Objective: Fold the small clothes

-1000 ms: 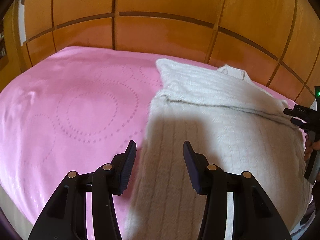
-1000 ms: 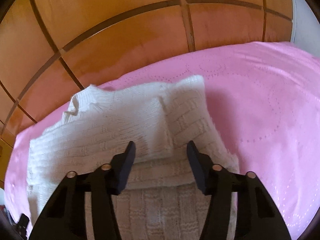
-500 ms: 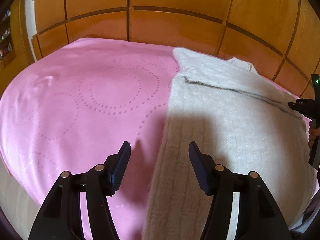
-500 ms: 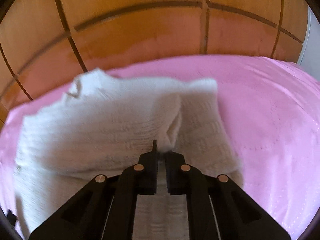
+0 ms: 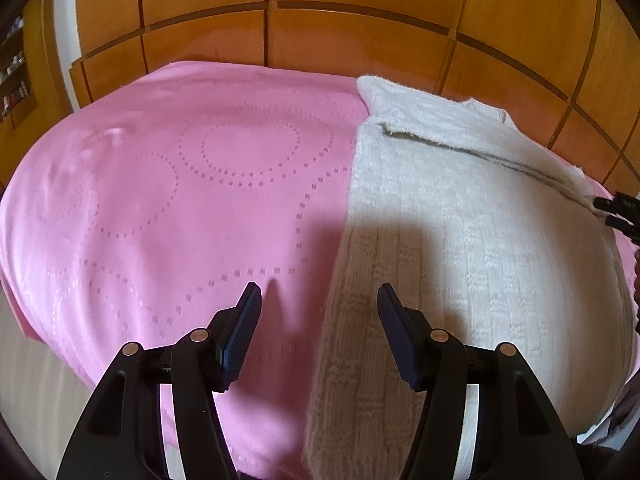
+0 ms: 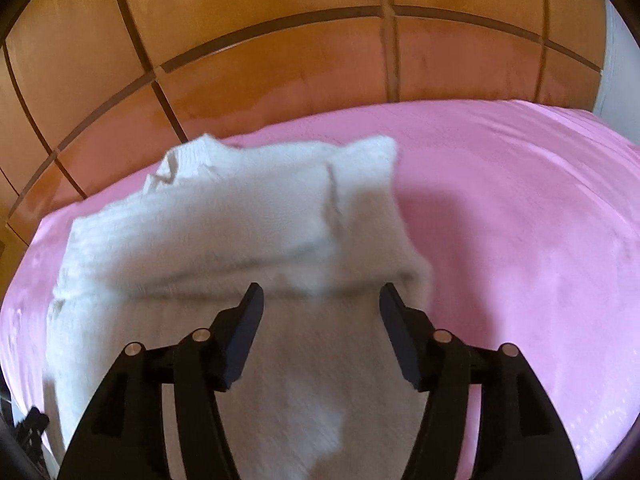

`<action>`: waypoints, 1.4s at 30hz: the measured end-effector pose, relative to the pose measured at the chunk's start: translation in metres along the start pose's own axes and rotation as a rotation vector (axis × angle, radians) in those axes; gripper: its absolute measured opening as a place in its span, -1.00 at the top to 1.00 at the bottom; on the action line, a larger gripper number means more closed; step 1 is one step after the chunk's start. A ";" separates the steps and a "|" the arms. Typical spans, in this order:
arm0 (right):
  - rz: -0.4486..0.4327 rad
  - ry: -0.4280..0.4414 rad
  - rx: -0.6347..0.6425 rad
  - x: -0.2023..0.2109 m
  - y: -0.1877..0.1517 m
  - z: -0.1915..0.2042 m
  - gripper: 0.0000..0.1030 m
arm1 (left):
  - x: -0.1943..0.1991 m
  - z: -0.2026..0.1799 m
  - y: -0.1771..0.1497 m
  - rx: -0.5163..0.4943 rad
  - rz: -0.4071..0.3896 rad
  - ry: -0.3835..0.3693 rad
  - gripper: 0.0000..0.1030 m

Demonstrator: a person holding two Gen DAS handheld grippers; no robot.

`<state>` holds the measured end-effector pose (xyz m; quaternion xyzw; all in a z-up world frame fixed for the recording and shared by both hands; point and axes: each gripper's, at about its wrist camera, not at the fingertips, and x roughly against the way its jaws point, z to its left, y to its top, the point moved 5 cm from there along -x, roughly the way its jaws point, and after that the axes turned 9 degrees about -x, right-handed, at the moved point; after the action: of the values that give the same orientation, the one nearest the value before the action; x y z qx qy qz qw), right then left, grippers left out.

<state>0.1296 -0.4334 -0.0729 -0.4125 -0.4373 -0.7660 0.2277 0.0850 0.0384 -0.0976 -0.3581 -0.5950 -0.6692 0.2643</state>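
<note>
Both grippers, left (image 5: 318, 298) and right (image 6: 318, 298), are hovering jaws apart, empty, right's just reopened, over a white knit sweater (image 6: 240, 216) lying on a pink bedspread (image 5: 160, 200).

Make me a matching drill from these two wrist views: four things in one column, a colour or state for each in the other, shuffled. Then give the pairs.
Things:
1. knit sweater
2. bedspread
3. wall panels
4. left gripper

Colours or states:
A. orange-brown wood
B. jaws apart, nothing between them
C. pink, with dotted circles
D. white, upper part folded over

Pairs: 1-D, 2-C, 3-A, 4-B
</note>
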 end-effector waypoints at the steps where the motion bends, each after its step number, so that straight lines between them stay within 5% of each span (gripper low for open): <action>1: 0.004 -0.002 -0.003 0.004 -0.005 -0.006 -0.18 | 0.000 0.000 -0.001 -0.002 0.001 0.000 -0.15; 8: 0.049 -0.028 -0.018 0.029 -0.039 -0.049 -0.26 | 0.001 -0.005 -0.007 -0.015 0.010 -0.011 -0.15; 14: 0.094 0.034 -0.011 0.046 -0.072 -0.057 -0.28 | 0.003 -0.010 -0.015 -0.038 0.028 -0.023 -0.15; 19: 0.184 0.125 0.034 0.070 -0.109 -0.052 -0.27 | 0.011 -0.013 -0.034 -0.075 0.067 -0.106 -0.13; 21: 0.231 0.149 0.044 0.080 -0.127 -0.053 -0.24 | 0.014 -0.012 -0.041 -0.077 0.086 -0.171 0.08; 25: 0.324 0.194 0.037 0.095 -0.160 -0.058 0.04 | 0.021 -0.014 -0.054 -0.064 0.123 -0.284 0.44; 26: 0.342 0.199 0.041 0.097 -0.165 -0.057 0.12 | 0.022 -0.015 -0.056 -0.066 0.129 -0.302 0.65; 27: 0.367 0.212 0.042 0.098 -0.170 -0.057 0.35 | 0.024 -0.017 -0.058 -0.070 0.131 -0.311 0.87; 29: 0.414 0.248 0.047 0.100 -0.177 -0.052 0.73 | 0.028 -0.020 -0.057 -0.083 0.120 -0.344 0.89; 36: 0.315 0.464 0.005 0.122 -0.131 -0.022 0.76 | 0.048 -0.008 -0.016 0.050 0.036 -0.514 0.91; 42: 0.214 0.459 -0.118 0.103 -0.078 -0.020 0.76 | 0.033 -0.009 0.047 0.122 -0.042 -0.583 0.90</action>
<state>0.0087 -0.4093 -0.0307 -0.2844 -0.2828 -0.8353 0.3760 0.1004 0.0245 -0.0430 -0.5061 -0.6924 -0.5064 0.0892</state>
